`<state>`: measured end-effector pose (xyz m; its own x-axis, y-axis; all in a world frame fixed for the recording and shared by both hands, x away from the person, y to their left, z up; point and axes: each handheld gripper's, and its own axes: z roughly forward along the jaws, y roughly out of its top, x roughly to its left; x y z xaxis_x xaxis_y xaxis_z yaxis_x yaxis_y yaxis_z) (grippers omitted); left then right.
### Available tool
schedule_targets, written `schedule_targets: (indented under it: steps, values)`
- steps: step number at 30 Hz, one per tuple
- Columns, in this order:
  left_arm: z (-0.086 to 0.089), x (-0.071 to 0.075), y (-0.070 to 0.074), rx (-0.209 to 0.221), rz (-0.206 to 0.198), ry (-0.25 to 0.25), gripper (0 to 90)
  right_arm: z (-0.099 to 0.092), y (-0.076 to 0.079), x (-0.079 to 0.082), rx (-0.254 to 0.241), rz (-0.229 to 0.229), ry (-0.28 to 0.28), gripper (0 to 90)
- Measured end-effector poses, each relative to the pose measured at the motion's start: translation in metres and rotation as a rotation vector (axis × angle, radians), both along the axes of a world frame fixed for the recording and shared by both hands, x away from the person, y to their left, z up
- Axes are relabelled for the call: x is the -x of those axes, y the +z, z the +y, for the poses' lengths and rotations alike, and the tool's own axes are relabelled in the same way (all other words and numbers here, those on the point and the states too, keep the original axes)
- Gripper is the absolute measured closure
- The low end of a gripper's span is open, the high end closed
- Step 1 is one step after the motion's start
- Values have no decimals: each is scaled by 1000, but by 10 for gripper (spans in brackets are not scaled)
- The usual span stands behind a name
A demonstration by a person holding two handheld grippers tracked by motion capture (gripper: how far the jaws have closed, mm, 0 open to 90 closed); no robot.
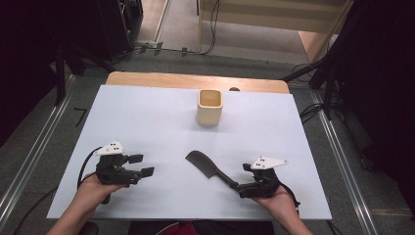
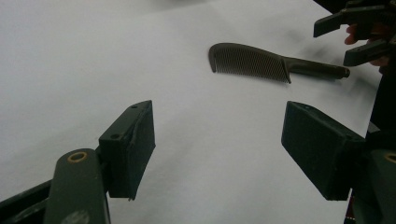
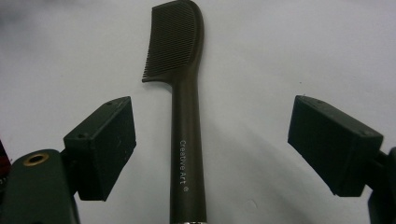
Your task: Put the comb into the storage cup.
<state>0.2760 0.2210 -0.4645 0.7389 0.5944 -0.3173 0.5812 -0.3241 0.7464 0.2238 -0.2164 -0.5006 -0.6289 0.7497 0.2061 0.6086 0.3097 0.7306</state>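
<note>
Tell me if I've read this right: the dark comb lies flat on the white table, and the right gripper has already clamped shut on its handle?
Not quite. The comb does lie flat on the white table, but the right gripper is open: in the right gripper view its jaws stand wide apart on either side of the handle, touching nothing. The high view agrees.

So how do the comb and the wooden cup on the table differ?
The comb is dark brown and lies flat near the right hand-held gripper, its handle between that gripper's open jaws; the wooden cup is pale, squarish, upright and stands far back, away from both grippers. Both rest on the white table.
</note>
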Motion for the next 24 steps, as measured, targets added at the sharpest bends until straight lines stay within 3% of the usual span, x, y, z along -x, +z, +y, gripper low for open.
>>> schedule_targets:
  steps: [5, 14, 16, 24]
  values:
    - [-1, 0, 0, -2, 3, -2, 267, 5, -4, -1, 22, 14, 25, 153]
    - [-1, 0, -1, -6, 13, -9, 267, 14, -12, 0, 72, 14, 76, 275]
    - [-1, 0, -1, -3, 13, -6, 267, 17, -14, 0, 77, 41, 77, 306]
    - [0, 0, -1, -1, 16, -4, 267, 21, -15, 4, 113, 7, 69, 468]
